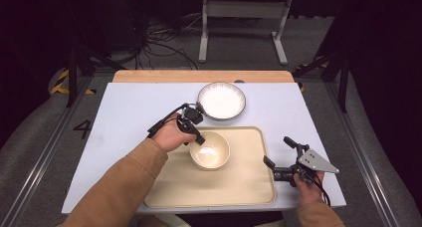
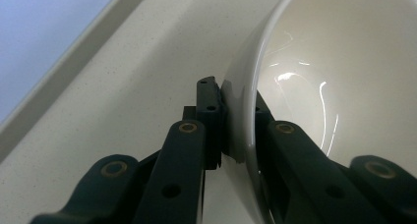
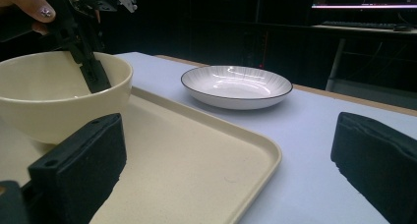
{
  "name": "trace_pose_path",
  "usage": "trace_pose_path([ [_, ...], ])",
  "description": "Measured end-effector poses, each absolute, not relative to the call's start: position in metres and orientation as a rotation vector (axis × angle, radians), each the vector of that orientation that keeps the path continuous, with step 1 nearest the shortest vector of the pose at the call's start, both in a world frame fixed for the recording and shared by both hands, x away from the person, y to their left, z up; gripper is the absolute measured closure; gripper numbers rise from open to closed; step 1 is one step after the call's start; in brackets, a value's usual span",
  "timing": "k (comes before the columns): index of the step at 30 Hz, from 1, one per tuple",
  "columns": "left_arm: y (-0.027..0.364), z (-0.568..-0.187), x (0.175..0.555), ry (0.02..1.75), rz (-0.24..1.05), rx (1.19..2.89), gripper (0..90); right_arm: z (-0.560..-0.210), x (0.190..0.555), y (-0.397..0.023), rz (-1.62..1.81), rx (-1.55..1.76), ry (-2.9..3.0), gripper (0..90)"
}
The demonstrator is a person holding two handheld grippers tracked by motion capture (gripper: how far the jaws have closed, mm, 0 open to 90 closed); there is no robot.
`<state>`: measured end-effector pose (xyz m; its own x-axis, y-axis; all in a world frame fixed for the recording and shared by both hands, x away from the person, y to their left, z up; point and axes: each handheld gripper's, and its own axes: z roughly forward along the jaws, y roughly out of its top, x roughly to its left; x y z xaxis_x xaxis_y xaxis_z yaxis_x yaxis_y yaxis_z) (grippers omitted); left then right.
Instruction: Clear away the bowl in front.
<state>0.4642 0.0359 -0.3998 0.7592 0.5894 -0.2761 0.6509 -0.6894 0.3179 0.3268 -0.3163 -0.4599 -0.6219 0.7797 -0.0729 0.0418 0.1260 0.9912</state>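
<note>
A cream bowl (image 1: 210,150) is on or just above the cream tray (image 1: 219,192), near its far left corner; its base is hidden, so I cannot tell if it rests there. My left gripper (image 1: 195,135) is shut on the bowl's left rim. In the left gripper view the left gripper (image 2: 238,116) has one jaw outside the wall of the bowl (image 2: 344,62) and one inside. My right gripper (image 1: 277,151) stands open with nothing in it at the tray's right edge. In the right gripper view the right gripper (image 3: 231,155) faces the bowl (image 3: 49,96) and the left gripper (image 3: 88,62).
A white plate (image 1: 221,101) with a dark rim sits on the pale blue table (image 1: 129,112) just beyond the tray; the plate (image 3: 236,86) holds nothing. A wooden strip (image 1: 199,76) runs along the table's far edge. Cables and a stand's legs lie on the floor behind.
</note>
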Motion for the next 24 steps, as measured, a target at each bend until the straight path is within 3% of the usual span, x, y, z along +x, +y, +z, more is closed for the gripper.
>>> trace_pose_path([
  [24, 0.0334, -0.4039, 0.4575, 0.887, -0.211, 2.577, 83.1, -0.4598, 0.3266, -0.316, 1.549, 0.795, 1.799, 0.6],
])
